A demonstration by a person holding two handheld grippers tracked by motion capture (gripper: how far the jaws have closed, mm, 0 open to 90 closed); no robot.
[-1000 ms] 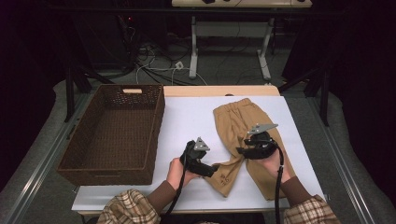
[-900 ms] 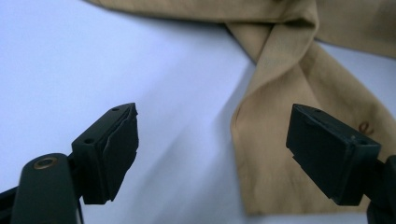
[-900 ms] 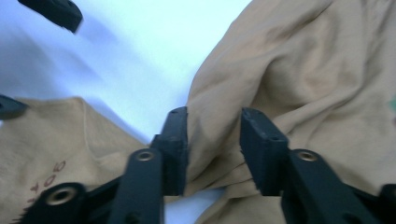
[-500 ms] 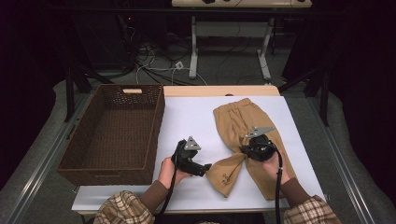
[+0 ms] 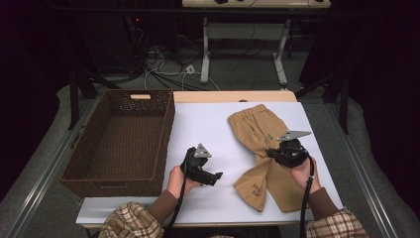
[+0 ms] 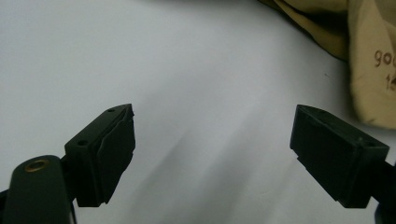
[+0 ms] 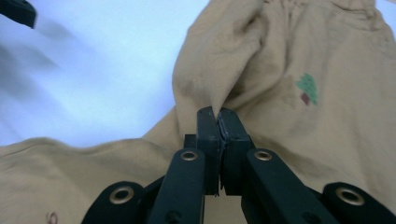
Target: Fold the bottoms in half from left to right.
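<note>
A pair of small tan cotton trousers (image 5: pixel 265 153) is lying on the white table top (image 5: pixel 208 124), toward its right edge, with the waistband pointing at the far edge and the two legs running back toward the near edge, the long axis tilting slightly leftward as it comes nearer. The right gripper (image 7: pixel 218 122) is sitting over the middle of the garment with its jaws pressed together on a pinched-up fold of the tan cloth, near a little green tree print (image 7: pixel 308 87). The left gripper (image 6: pixel 212 144) is hovering over bare table with its jaws standing wide apart and nothing between them; the hem of the nearer trouser leg is lying just beyond its right jaw, ahead and to the right. So the right hand (image 5: pixel 303 171) is already gripping the trousers, while the left hand (image 5: pixel 178 179) is likely needing to travel rightward to reach that leg. A brown woven wicker basket (image 5: pixel 84 163) is resting beside the table's left edge.
</note>
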